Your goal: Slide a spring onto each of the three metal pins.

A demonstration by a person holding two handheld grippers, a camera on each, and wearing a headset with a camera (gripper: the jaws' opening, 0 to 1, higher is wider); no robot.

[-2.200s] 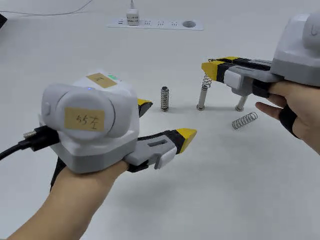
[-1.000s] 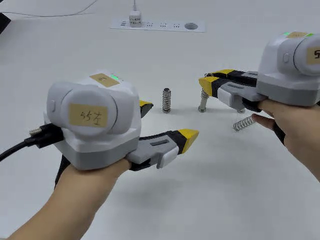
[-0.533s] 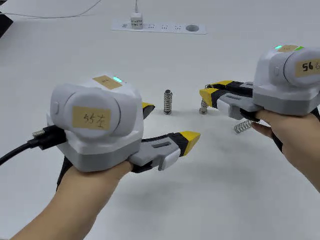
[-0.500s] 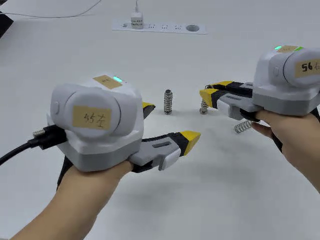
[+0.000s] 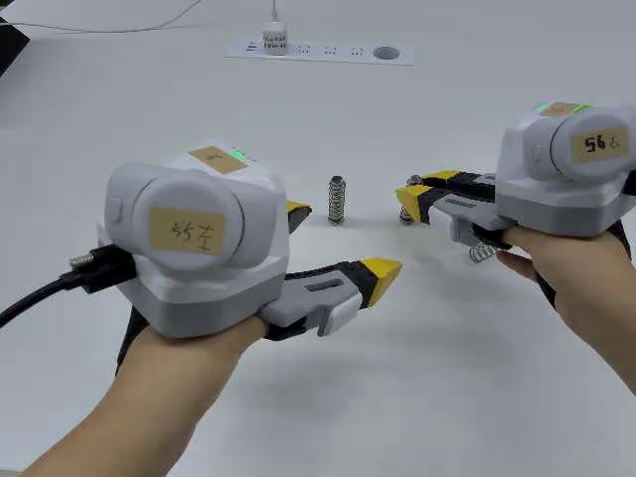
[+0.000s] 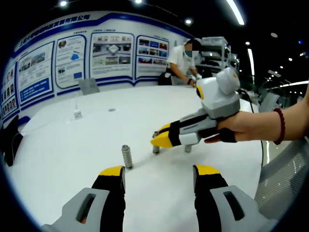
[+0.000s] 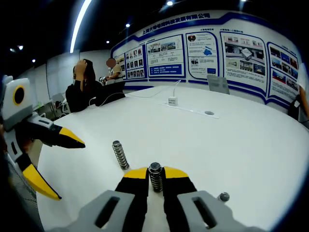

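Seemingly pinched between the narrow jaws of the right gripper (image 7: 155,173), a spring (image 7: 155,182) sits on its pin (image 7: 154,167) at bottom centre of the right gripper view, its base hidden. Lower left in the head view, the left gripper (image 5: 340,238) gapes wide, holding nothing.

The left gripper (image 5: 343,239) and the right gripper (image 5: 414,191) both had pale grey-white bodies, black jaws and yellow tips. Each body carried a tan label (image 5: 191,229) with dark handwriting and a small green light (image 5: 237,154). The cable (image 5: 40,298) was black. The spring (image 7: 154,178) was dull silver-grey, banded by its fine coils. The counter (image 5: 447,378) and the power strip (image 5: 318,50) were white. The wall panels (image 7: 217,48) were blue and white.
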